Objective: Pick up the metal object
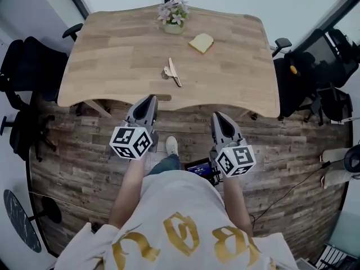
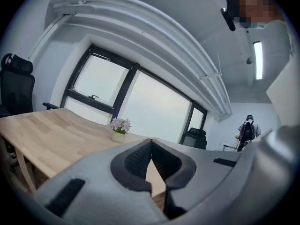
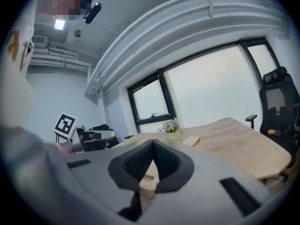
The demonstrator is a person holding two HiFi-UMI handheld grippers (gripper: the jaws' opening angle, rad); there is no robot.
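— Office room, wooden table (image 1: 112, 66): holdings?
— Metal object (image 1: 173, 73), mid-table towards the front edge. Likely thin, stiff, light, slippery; best pinched across its broader end.
— Jaws?
— Left gripper (image 1: 151, 99), right gripper (image 1: 217, 116): each pair closed tip to tip, holding nothing, short of the table.

A slim silver metal tool (image 1: 173, 72) lies flat and untouched, well ahead of the left tongs (image 1: 151, 98) and farther from the right tongs (image 1: 216, 116).

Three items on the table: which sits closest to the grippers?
The silver metal tool, nearest the front edge of the wooden table; the tan bread-like slice and the small potted flowers sit farther back.
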